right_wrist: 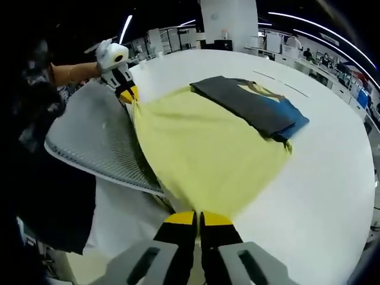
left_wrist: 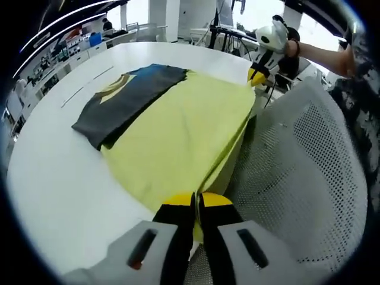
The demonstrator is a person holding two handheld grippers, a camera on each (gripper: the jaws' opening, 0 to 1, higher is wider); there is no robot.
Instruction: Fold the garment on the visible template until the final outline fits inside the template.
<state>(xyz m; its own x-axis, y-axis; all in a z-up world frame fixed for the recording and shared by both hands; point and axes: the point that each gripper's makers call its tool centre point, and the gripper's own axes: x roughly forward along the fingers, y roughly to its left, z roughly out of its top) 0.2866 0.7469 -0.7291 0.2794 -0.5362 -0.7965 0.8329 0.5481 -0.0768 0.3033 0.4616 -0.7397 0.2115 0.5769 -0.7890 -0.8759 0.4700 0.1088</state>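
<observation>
Yellow-tipped jaws of the left gripper, at the bottom centre of the left gripper view, are pressed together on the near corner of the yellow garment. From that pinch the cloth spreads upward across the middle of the frame to its far corner at upper right, where the right gripper grips it, held by a person's hand. A dark grey folded garment with a blue patch and a pale curved marking lies on the yellow cloth's upper left part, extending onto the white table. Grey mesh chair back occupies the right of the frame, beside the table edge.

Right gripper view: the right gripper, bottom centre, has its jaws closed on a corner of the yellow garment. The left gripper pinches the opposite near-edge corner at upper left. The dark garment rests on the cloth's upper right, on the white table; the mesh chair back lies at left.
</observation>
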